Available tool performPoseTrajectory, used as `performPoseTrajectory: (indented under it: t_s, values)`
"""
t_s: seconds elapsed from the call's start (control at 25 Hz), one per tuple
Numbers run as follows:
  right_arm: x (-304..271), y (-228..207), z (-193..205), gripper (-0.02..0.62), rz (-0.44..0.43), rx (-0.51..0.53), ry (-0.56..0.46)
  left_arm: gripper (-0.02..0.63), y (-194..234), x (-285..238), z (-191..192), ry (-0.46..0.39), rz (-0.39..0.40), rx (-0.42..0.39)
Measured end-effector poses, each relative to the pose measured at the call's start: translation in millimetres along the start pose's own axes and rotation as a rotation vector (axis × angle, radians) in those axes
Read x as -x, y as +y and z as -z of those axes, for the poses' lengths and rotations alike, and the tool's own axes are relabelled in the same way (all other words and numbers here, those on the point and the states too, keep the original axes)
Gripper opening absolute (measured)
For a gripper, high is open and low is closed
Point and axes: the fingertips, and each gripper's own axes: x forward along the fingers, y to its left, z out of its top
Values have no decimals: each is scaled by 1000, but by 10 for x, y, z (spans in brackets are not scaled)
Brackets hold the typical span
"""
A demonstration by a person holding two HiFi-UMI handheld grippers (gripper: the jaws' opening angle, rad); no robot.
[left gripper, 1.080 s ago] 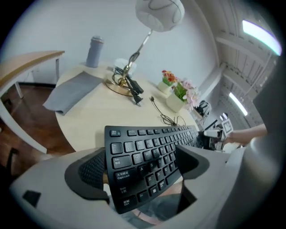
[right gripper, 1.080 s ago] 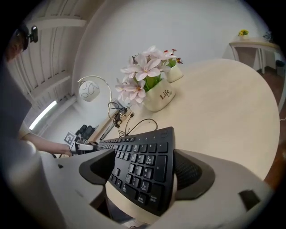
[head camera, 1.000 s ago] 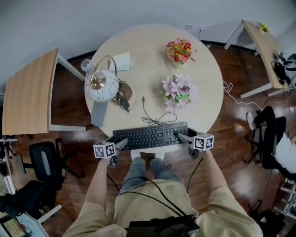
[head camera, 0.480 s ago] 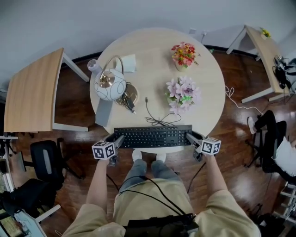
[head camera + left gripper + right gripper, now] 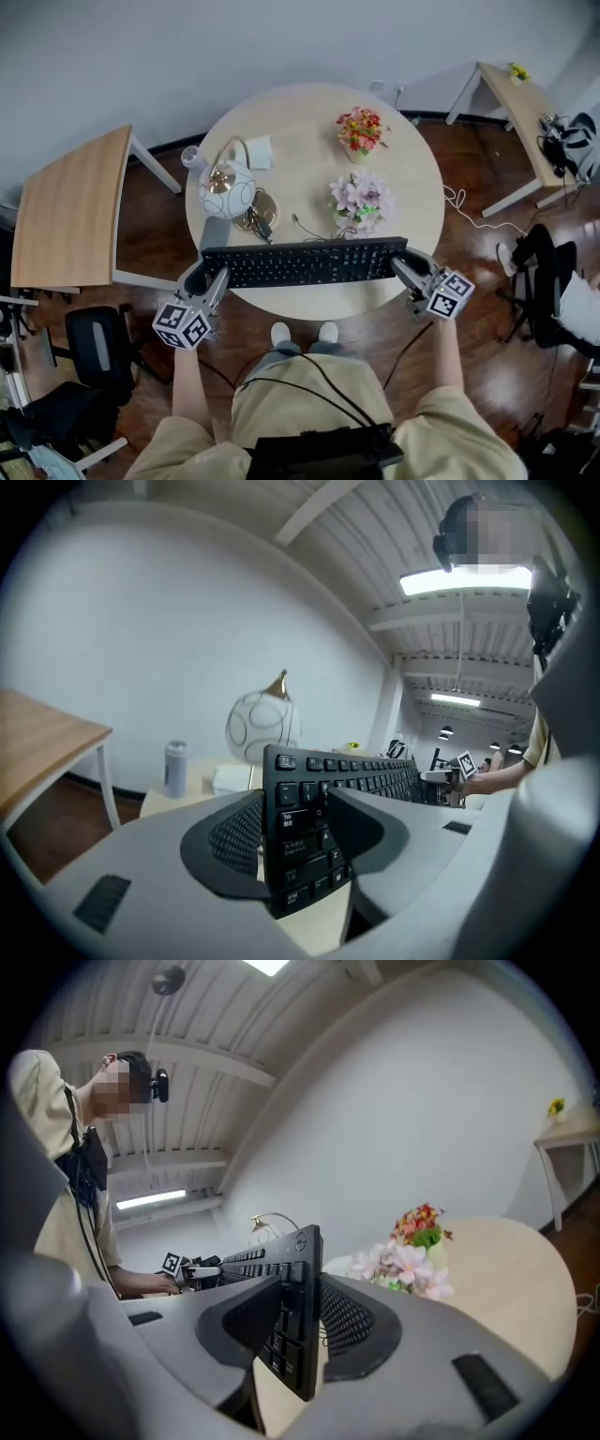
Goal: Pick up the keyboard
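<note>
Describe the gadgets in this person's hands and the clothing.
The left gripper and right gripper are grey plastic, with two broad curved jaws, dark textured pads and a white cube of black square markers. Short beige sleeves; black cables cross the lap.

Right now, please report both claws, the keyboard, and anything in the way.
Left claw and right claw just closed, shut on the keyboard ends. Keyboard looks lifted off the table. Its cable trails by the pink flowers; could snag.
</note>
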Motion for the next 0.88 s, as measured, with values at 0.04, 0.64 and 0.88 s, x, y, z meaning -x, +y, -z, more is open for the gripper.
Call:
performPoseTrajectory:
  t_s: [0.04,0.64,0.88]
  values:
    - [3,55,-173,145,7,41,-26,193,-42,57,-189,-46,-8,-28]
    - [87,542,-915,143,9,304,-94,193,-208,356,-1143,-261,9,-226]
    - [112,562,-956,143,30,304,-124,193,-225,349,-1159,-272,19,-224]
